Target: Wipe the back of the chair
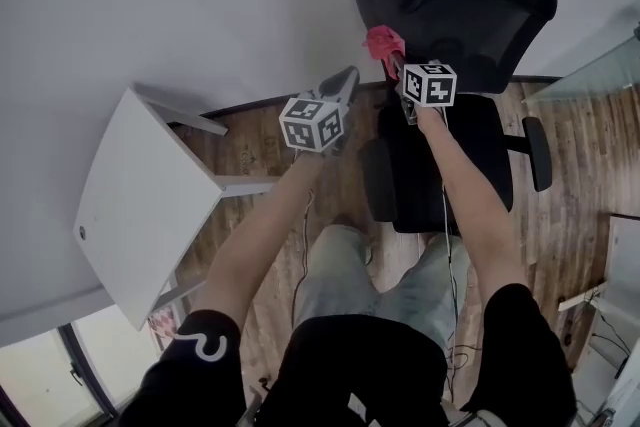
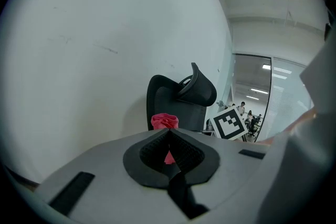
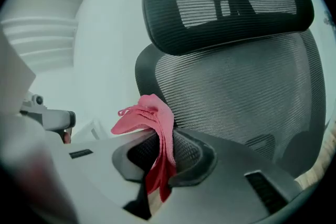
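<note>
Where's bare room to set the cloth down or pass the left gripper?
Free: the white tabletop at left is bare; so is the wood floor between its legs and the black mesh office chair. Crowded: beside the chair's backrest, where the right gripper pinches the pink cloth with the shut left gripper close beside.

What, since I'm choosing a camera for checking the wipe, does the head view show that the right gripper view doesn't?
Head view only: the person's legs and forearms.
Right gripper view only: the backrest mesh weave close up, and the right gripper shut on the red cloth.
Both: the chair, the red cloth and the right gripper.
</note>
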Demonstrator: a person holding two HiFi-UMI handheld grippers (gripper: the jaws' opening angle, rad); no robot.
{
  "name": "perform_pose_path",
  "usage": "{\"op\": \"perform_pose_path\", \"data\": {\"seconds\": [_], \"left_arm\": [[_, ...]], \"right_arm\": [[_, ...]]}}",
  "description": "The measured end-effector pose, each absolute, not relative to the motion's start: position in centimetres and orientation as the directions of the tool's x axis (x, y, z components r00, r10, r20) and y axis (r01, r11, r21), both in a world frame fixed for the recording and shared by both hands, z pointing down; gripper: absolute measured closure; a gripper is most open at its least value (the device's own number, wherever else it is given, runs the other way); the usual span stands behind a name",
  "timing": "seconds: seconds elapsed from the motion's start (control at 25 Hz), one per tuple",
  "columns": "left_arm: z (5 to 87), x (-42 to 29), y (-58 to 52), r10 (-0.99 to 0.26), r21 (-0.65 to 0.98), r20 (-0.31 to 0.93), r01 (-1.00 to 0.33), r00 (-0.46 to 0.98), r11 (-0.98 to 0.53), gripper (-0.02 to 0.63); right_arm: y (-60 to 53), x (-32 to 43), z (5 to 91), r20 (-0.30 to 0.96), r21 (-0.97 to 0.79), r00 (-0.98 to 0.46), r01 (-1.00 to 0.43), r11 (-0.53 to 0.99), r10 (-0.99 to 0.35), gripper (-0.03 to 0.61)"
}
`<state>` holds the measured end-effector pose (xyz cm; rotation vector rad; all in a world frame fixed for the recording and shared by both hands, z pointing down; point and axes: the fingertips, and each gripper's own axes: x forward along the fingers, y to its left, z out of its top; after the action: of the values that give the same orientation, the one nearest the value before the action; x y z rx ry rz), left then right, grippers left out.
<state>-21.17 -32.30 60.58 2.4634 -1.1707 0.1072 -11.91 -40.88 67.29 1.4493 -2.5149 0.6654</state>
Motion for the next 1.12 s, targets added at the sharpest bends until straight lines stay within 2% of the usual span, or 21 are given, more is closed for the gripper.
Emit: {"op": "perform_pose_path", "data": {"seconds": [0.52,1.12], "left_arm": [[63.7,-16.3,-32.5,-0.775,0.317,0.217,-0.794,0.593,-0.519,0.589],[64.0,-6.2,-33.5,-0.787,0.306,0.227,-0.809,0.574,-0.502,0.589]], "right_arm": [[-43.1,-8.0,68.7,0.359,-0.177,-0.488,-0.872,0.456,-0.795,0.508],[-46.0,9.2,68.6,0.357,-0.169,-0.382,-0.924,0.343,-0.852,0.508]]}}
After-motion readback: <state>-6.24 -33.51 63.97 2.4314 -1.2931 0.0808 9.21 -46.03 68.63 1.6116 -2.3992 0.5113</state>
